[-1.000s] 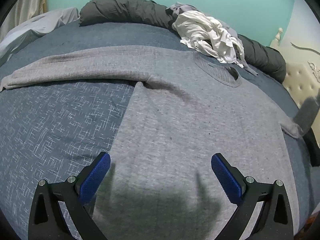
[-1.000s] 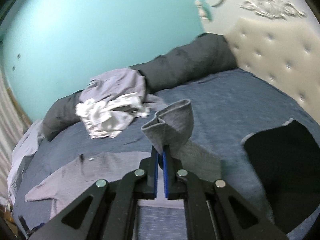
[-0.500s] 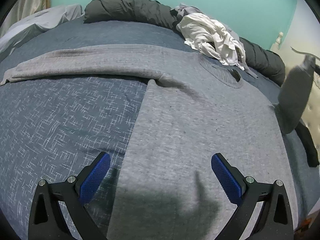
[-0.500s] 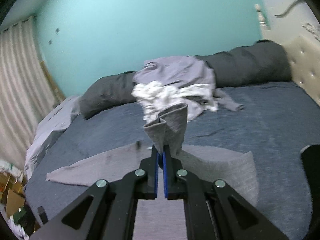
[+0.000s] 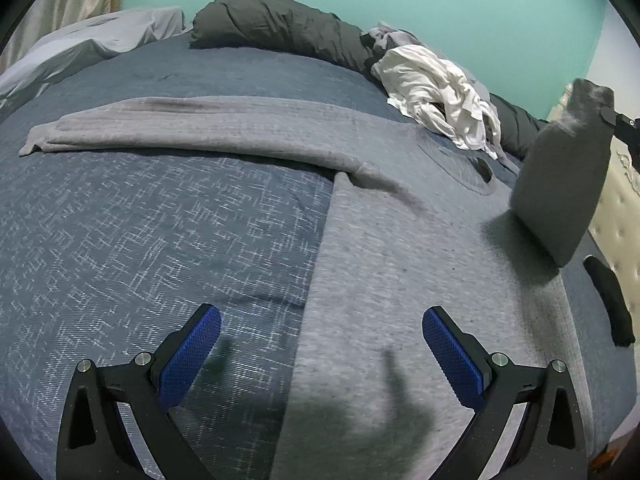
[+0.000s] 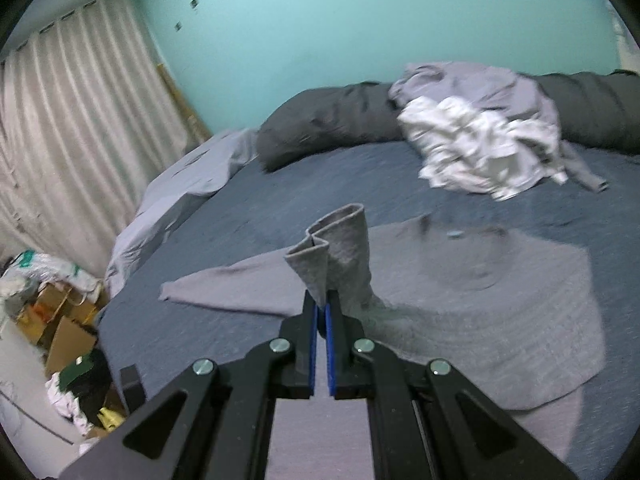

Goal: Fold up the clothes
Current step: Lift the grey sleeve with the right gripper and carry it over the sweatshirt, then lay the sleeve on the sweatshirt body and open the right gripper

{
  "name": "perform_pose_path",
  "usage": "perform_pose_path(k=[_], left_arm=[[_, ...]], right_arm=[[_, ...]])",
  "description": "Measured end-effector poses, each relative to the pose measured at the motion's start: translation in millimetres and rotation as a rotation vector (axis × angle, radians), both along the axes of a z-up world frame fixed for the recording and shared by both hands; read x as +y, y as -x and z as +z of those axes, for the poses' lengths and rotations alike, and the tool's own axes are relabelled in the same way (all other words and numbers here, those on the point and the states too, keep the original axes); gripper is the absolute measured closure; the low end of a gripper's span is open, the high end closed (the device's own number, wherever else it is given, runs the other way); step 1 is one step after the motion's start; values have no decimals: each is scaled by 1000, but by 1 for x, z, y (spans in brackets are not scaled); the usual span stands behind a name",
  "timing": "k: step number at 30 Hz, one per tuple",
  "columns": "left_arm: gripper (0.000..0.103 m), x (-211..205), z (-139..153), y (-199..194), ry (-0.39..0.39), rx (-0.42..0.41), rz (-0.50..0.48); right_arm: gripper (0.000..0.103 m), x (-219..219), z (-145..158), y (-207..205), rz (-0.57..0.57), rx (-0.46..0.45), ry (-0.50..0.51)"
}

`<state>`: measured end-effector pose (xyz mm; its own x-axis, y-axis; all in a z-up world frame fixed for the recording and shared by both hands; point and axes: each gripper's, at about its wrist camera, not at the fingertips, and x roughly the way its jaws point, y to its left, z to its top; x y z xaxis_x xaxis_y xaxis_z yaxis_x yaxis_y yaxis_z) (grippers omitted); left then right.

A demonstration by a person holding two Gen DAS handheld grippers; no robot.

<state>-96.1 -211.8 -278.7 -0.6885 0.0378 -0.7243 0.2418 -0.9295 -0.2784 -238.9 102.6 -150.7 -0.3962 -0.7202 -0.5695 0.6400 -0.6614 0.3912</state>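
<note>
From your left wrist camera, the grey long-sleeved sweater (image 5: 420,280) lies flat on the blue bedspread (image 5: 160,232), body running away from you toward the collar, its far sleeve (image 5: 180,124) stretched out to the left across the bed. Your left gripper (image 5: 320,352) hangs over the sweater's near left edge with its jaws spread wide and nothing between them; the left pad is over the bedspread, the right pad over the grey cloth. At the right of this view the other sleeve (image 5: 560,184) stands lifted off the bed, its cuff pinched by your right gripper at the frame edge. From your right wrist camera, your right gripper (image 6: 321,312) is clamped tight on that sleeve cuff (image 6: 336,252), which sticks up folded between the pads. The sweater body (image 6: 500,304) lies ahead and to the right, and the flat sleeve (image 6: 224,288) runs off to the left. The fold likely turns on this: the held sleeve must cross the body along the line of the flat sleeve, so your right hand is the one placed for it. A white garment (image 6: 480,156) sits heaped well beyond.
</note>
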Motion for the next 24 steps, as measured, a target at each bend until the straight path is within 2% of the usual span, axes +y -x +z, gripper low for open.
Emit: perform_pose_path(k=[8, 17, 23, 24], left_arm=[[0, -11, 0, -7, -4, 4, 25], [0, -12, -2, -8, -1, 2, 25], [0, -14, -3, -7, 2, 3, 22], [0, -14, -3, -7, 2, 3, 22]], right_arm=[[100, -48, -43, -33, 106, -74, -26], [100, -64, -100, -56, 156, -148, -76], [100, -76, -130, -65, 193, -151, -135], [97, -79, -135, -66, 201, -162, -141]])
